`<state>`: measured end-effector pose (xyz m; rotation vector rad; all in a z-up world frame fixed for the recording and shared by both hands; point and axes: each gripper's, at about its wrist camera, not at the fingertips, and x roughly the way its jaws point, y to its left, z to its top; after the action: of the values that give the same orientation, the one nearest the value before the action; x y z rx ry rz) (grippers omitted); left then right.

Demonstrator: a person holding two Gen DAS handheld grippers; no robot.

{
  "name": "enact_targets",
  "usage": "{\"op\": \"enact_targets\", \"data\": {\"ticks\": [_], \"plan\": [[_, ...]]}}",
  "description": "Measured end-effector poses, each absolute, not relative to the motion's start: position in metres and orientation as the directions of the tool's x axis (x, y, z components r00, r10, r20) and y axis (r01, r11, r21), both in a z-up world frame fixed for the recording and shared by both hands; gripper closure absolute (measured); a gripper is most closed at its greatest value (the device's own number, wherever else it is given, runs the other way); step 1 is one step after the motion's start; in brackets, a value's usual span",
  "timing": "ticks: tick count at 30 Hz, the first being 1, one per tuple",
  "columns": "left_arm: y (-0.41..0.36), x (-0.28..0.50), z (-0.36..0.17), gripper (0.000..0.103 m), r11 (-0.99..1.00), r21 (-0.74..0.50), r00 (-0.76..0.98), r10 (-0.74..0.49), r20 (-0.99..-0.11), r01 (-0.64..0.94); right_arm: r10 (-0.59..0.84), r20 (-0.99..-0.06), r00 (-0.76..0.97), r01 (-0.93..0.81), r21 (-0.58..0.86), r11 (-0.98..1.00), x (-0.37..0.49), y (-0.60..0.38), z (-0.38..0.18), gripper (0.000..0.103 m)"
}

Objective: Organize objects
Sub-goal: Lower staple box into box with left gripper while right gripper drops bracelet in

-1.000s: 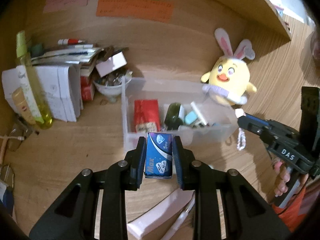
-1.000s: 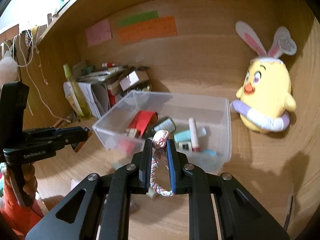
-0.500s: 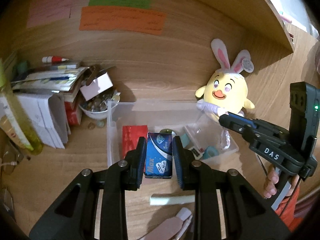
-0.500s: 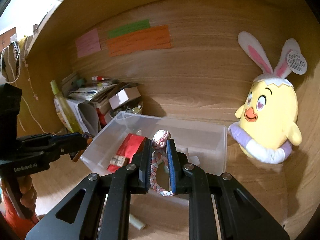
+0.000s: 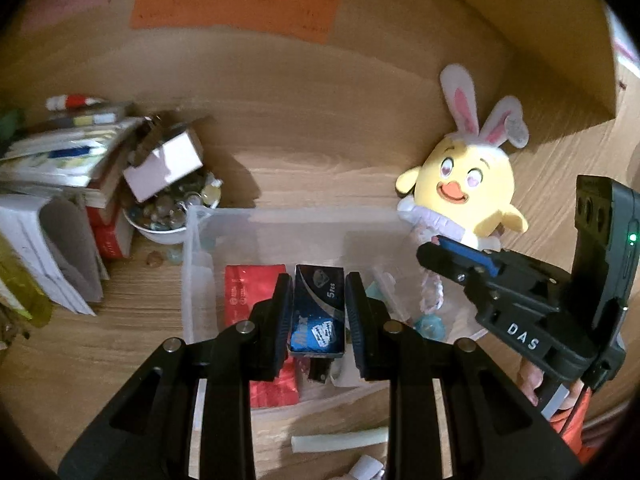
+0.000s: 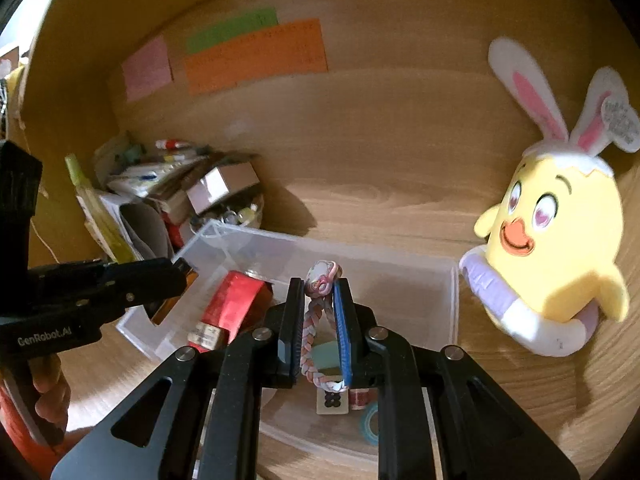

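Left gripper (image 5: pixel 319 294): jaws clamped on the sides of a small dark-blue cardboard box with white lettering (image 5: pixel 318 314), held upright above the near half of a clear rectangular plastic bin (image 5: pixel 192 280). Nearest the camera, outside the bin, a pale tube-shaped stick (image 5: pixel 340 439) lies on the wooden table (image 5: pixel 120 344).

Right gripper (image 6: pixel 318 322): jaws drawn narrow on a pink-and-white braided cord loop with a marbled bead at its top (image 6: pixel 316 320); the loop hangs between the fingers, over the bin's right-hand part.

Bin contents: a red foil packet (image 5: pixel 250 296) along the left side, a cream tile with dark dots (image 6: pixel 332 402), a teal ring (image 6: pixel 370 424), and other small items too blurred to identify.

Beyond the bin's left corner: a white bowl of mixed small objects (image 5: pixel 176 208) with a white carton (image 5: pixel 166 164) leaning over it, beside a stack of books and papers (image 5: pixel 56 184).

At the bin's right end: a yellow plush chick with pink-lined rabbit ears (image 6: pixel 556 240), against the wooden back panel.

On that panel: orange (image 6: pixel 256 56), green and pink paper notes.
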<state>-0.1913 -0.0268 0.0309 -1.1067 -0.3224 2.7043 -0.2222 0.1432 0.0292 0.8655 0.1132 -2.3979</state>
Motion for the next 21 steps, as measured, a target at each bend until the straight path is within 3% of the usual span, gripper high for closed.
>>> {"op": "enact_targets", "data": {"ticks": [21], "plan": [[-0.016,-0.220,-0.009,0.077,-0.970,-0.228,-0.616,0.230,-0.753,-0.083,-0.376,-0.719,-0.584,0.550,-0.010,-0.835,-0.241,0.117,-0.020,0.090]]}}
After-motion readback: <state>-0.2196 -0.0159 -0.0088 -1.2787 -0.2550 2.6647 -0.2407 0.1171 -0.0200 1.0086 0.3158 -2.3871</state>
